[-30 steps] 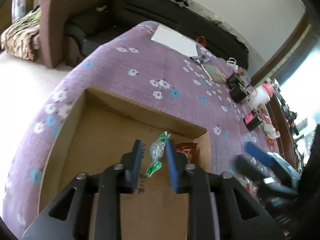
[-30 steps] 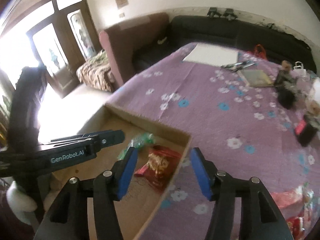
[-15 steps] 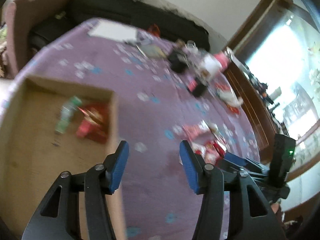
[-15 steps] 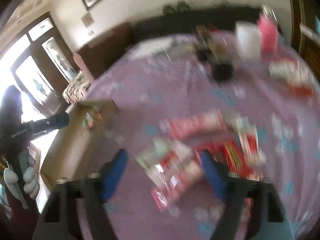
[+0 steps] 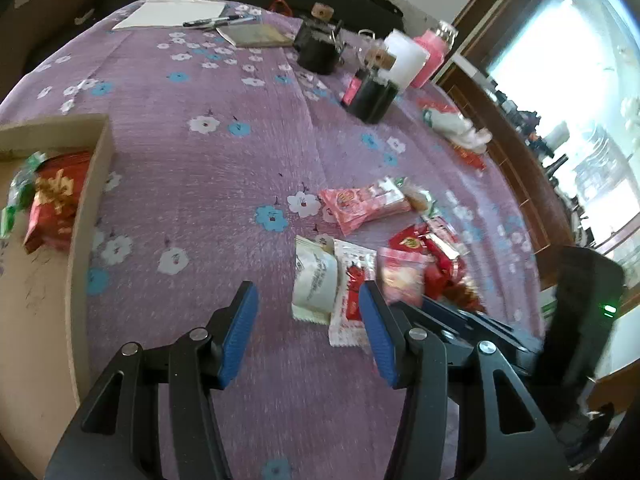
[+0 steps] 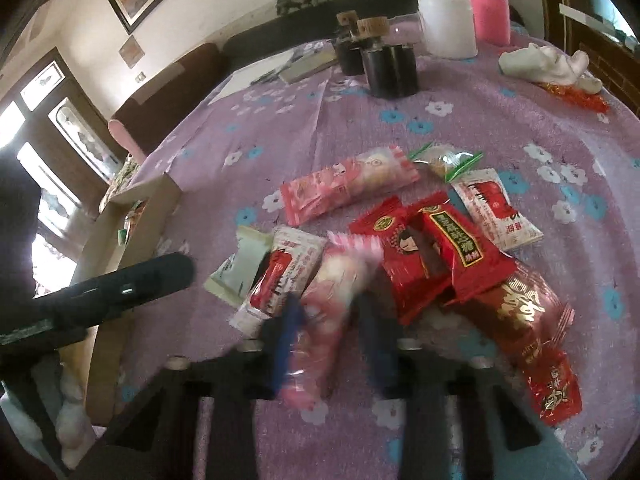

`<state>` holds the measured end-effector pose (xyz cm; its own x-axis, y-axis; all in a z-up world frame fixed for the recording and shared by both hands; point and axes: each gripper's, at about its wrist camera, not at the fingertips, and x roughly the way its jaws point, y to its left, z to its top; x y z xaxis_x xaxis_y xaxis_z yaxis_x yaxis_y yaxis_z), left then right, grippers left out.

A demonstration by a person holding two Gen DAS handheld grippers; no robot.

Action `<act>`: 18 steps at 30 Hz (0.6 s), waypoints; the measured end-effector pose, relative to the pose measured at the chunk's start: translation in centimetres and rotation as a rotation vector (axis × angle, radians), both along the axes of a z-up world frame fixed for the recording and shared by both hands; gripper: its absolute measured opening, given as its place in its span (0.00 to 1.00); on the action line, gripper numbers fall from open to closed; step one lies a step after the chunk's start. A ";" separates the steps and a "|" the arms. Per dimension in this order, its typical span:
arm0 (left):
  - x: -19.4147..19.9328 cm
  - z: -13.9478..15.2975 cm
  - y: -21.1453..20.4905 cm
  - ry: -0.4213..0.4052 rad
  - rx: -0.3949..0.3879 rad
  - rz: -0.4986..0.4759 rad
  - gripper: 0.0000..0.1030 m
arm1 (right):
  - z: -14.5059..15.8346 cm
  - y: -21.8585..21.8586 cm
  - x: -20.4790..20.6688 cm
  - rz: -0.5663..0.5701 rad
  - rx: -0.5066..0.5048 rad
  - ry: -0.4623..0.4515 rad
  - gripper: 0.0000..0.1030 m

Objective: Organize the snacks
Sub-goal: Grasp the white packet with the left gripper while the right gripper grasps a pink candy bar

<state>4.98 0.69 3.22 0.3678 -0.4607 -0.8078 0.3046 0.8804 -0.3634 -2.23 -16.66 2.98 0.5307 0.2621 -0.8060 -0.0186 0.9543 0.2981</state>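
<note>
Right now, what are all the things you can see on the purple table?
Cardboard box: one, brown, left edge, holding a red packet and a green-wrapped sweet.
Loose snack packets: a pile, red, pink and white, table middle.
Black holders: two, far side.
White container: one, beside a pink bottle.
Paper: one sheet, white, far end, pen at its edge.
Left gripper: open, empty.
Right gripper: blurred, around a pink packet.
</note>
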 end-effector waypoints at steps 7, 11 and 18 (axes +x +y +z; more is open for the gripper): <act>-0.1 -1.3 -3.7 -0.092 0.155 -0.062 0.46 | 0.4 -1.3 -1.8 0.006 -0.040 -0.001 0.22; -1.0 -1.1 -4.7 -0.126 0.185 -0.114 0.15 | 0.5 -2.8 -2.8 -0.007 -0.015 0.005 0.21; -3.0 2.4 -1.8 -0.154 0.082 -0.079 0.14 | 1.5 -3.6 -4.1 -0.009 0.017 -0.015 0.20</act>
<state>1.94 -1.13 5.57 0.4550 -0.4278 -0.7810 0.4202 0.8764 -0.2353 -6.28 -20.26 4.49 0.5455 0.2708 -0.7932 -0.0146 0.9493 0.3140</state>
